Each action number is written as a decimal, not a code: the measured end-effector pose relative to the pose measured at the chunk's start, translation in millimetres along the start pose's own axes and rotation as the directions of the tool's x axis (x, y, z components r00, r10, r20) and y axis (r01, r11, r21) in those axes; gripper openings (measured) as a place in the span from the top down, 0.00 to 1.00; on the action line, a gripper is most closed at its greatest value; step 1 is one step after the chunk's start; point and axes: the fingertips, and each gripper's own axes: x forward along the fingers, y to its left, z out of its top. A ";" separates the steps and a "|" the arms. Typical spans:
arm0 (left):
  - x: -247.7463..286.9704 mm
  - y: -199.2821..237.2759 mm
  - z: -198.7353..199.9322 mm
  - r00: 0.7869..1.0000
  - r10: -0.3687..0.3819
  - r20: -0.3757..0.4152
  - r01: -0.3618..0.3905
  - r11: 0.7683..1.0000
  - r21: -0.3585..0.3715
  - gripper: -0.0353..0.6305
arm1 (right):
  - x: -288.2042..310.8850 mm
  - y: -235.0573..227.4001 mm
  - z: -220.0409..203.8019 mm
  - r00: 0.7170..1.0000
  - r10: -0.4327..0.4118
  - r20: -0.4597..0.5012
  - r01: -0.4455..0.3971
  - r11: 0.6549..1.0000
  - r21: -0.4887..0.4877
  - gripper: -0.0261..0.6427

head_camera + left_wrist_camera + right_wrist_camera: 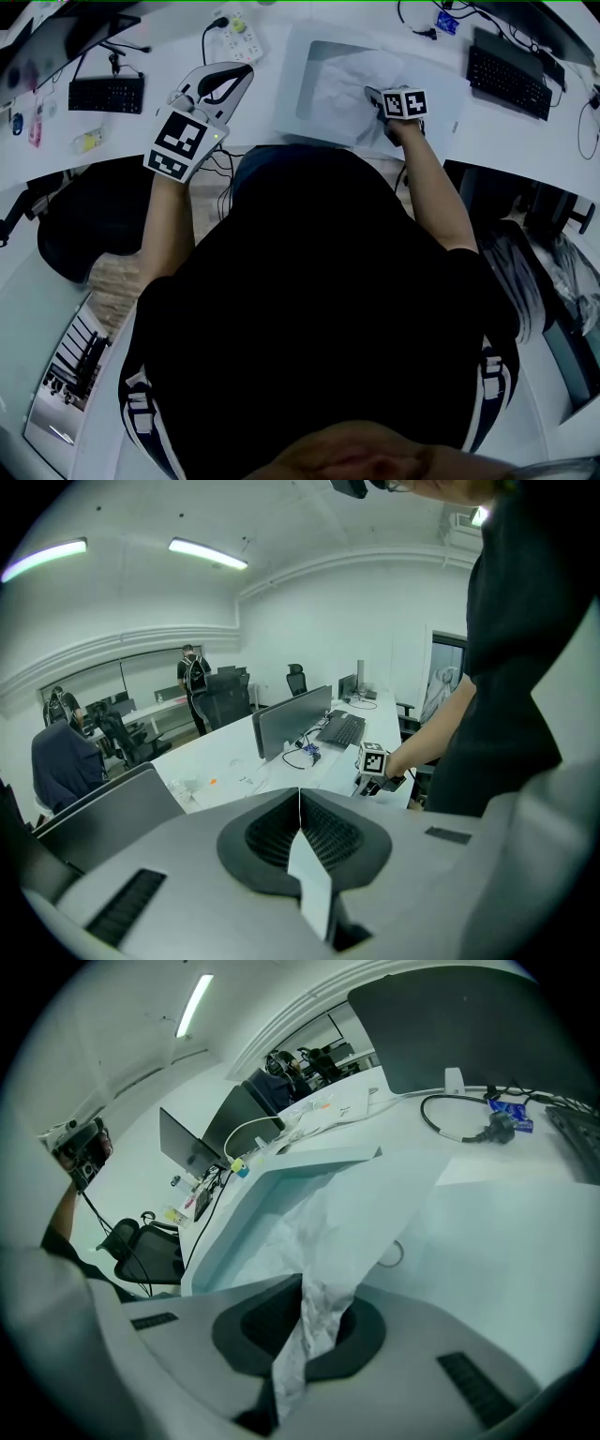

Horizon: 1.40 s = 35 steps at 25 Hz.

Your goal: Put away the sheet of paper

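Observation:
A crumpled white sheet of paper (349, 80) hangs over the shallow white tray (289, 66) on the desk straight ahead. My right gripper (377, 97) is shut on the sheet's near edge; in the right gripper view the paper (352, 1218) runs up from between the closed jaws (314, 1309) toward the tray (246, 1206). My left gripper (232, 82) is held in the air to the left of the tray, away from the paper. Its jaws (300, 810) meet in a line, and I see nothing between them. The right gripper's marker cube (373, 759) shows in the left gripper view.
A power strip (236, 36) lies left of the tray. Keyboards sit at the far left (106, 94) and far right (509, 80). A cable with a plug (473, 1127) and a dark monitor (450, 1026) stand beyond the tray. A black chair (89, 220) is at my left.

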 end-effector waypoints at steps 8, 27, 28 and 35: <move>-3.4 8.3 -9.8 1.000 0.002 -0.011 -0.002 1.000 -0.011 0.91 | 16.3 12.6 4.6 0.999 0.023 -0.021 -0.024 1.000 -0.017 0.94; -9.5 14.4 -13.6 1.000 0.018 -0.017 -0.019 1.000 -0.017 0.91 | 37.0 32.9 15.3 0.997 0.060 -0.048 -0.063 0.997 -0.050 0.94; -9.8 14.8 -13.9 1.000 0.018 -0.017 -0.019 1.000 -0.017 0.91 | 38.0 33.5 15.1 0.997 0.062 -0.050 -0.065 0.997 -0.050 0.94; -9.4 16.9 -15.1 1.000 0.019 -0.020 -0.019 1.000 -0.019 0.91 | 42.5 34.4 14.6 0.996 0.069 -0.053 -0.071 0.997 -0.043 0.94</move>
